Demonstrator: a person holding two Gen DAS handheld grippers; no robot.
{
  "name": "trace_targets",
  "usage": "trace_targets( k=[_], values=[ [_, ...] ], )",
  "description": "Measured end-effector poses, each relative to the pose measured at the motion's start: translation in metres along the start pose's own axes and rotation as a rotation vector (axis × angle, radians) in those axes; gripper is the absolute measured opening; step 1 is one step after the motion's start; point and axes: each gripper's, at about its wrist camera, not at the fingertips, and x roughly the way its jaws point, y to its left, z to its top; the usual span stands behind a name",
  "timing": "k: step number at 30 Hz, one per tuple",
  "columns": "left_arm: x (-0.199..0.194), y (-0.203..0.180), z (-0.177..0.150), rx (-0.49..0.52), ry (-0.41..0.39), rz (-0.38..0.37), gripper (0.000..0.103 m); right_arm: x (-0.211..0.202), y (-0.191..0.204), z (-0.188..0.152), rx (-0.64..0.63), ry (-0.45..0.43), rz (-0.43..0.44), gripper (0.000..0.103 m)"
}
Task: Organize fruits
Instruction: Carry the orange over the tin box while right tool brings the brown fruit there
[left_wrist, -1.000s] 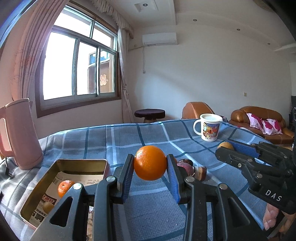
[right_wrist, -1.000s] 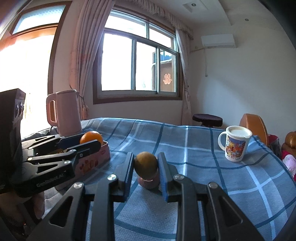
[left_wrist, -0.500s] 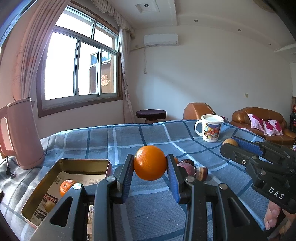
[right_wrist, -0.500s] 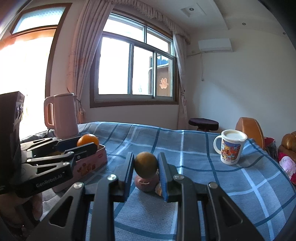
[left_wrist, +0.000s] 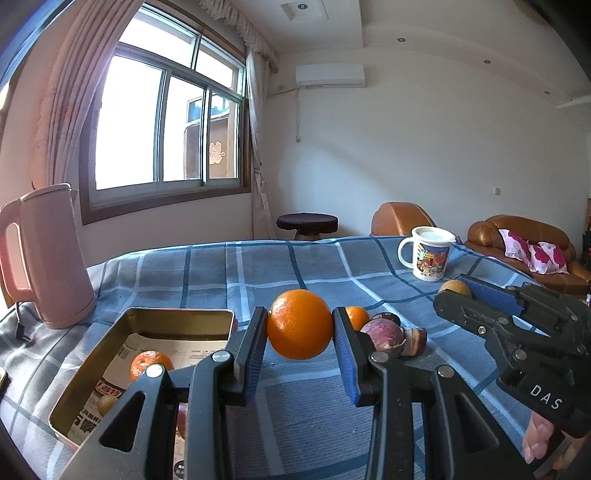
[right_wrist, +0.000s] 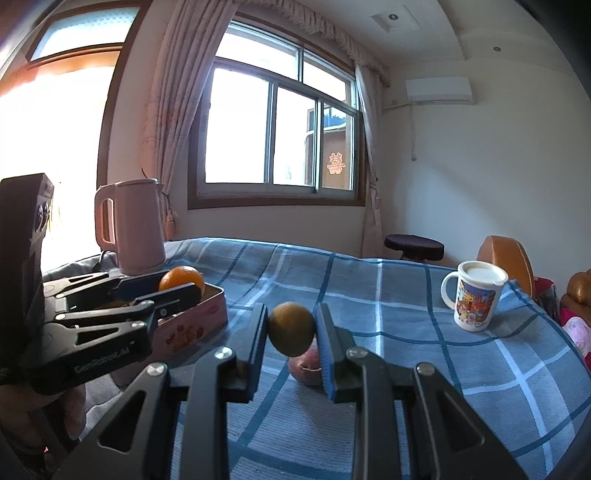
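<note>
Since before, a small orange (left_wrist: 357, 317) shows behind the left gripper (left_wrist: 300, 326)

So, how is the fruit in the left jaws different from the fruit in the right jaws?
The orange in the left gripper is bright orange, while the small fruit in the right gripper is dull brownish-yellow. The orange is bigger and spreads its jaws wider; the small fruit sits between narrower jaws. The orange is round, the small fruit slightly oval. Both are clamped between blue pads above the checked cloth.
</note>
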Motion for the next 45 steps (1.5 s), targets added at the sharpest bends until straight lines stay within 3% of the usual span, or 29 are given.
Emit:
trace_targets(
  k=[45],
  values=[
    [-0.007,0.094,-0.009,-0.102,0.079,0.16,0.038,0.06,0.095,0.025,-0.153,0.047,0.165,0.029]
  ],
)
